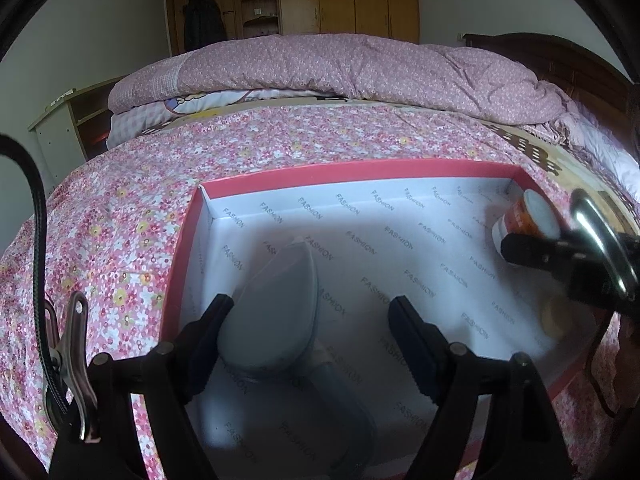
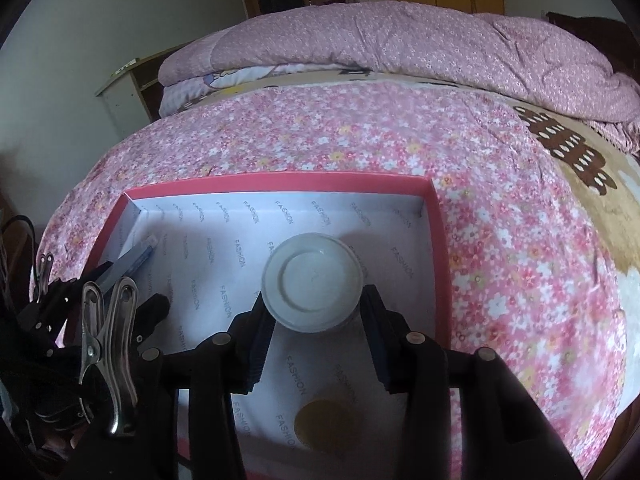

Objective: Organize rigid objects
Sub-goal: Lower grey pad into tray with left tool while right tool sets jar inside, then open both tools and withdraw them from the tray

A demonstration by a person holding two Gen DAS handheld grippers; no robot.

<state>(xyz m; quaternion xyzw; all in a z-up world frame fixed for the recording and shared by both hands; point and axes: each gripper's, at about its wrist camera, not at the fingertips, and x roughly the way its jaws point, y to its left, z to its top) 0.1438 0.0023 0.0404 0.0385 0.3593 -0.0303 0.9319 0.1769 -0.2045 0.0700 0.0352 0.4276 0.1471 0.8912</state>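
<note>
We see the left gripper (image 1: pixel 310 320) standing wide inside the red-rimmed box (image 1: pixel 352 170); a grey object (image 1: pixel 276 312) lies between its jaws, touching the left pad only, so it is not gripped. In the right wrist view, the right gripper (image 2: pixel 316 316) sits narrow around a white-lidded jar (image 2: pixel 312 282); we cannot tell whether the pads press it. A round gold lid (image 2: pixel 324 424) lies on the box floor nearer us. Beyond the box: flowered bedspread (image 2: pixel 320 140), then a folded pink quilt (image 1: pixel 360 64).
</note>
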